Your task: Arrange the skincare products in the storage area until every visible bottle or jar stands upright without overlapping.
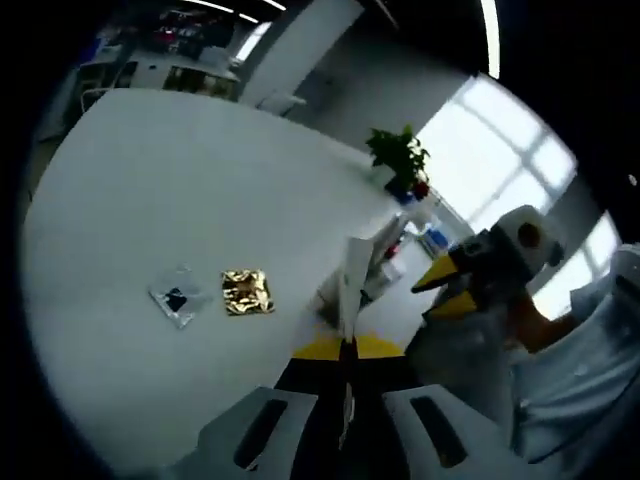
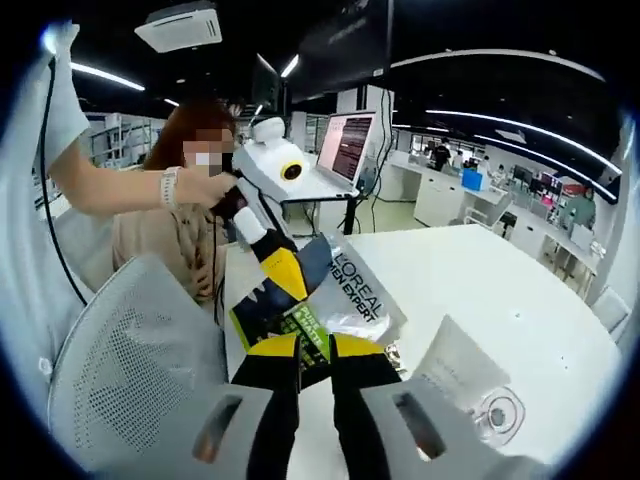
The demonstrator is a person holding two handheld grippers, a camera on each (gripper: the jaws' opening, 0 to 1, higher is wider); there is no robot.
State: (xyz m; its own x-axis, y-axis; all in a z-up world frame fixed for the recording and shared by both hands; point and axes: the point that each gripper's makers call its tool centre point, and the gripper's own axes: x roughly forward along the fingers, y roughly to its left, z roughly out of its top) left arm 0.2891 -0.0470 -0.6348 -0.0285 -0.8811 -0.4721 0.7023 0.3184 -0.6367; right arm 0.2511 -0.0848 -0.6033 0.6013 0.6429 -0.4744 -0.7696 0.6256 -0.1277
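Observation:
My left gripper (image 1: 346, 350) is shut on a thin white-edged sachet (image 1: 350, 280) that I see edge-on above the table. In the right gripper view this is a silver L'Oréal Men Expert sachet (image 2: 358, 292), with the left gripper (image 2: 285, 272) clamped on its left edge and a hand (image 2: 200, 186) holding that gripper. My right gripper (image 2: 300, 348) is shut on a green and black packet (image 2: 292, 322) lying against the silver sachet. The right gripper (image 1: 440, 288) also shows beside the sachet. A gold foil sachet (image 1: 246, 292) and a clear sachet (image 1: 178, 298) lie flat.
The white table (image 1: 150, 180) stretches far to the left. A white sachet (image 2: 458, 365) and a clear packet with a round item (image 2: 497, 412) lie near my right jaws. A grey mesh chair (image 2: 130, 340), a seated person (image 2: 165, 235), a screen (image 2: 350, 145) and a potted plant (image 1: 400, 155) surround it.

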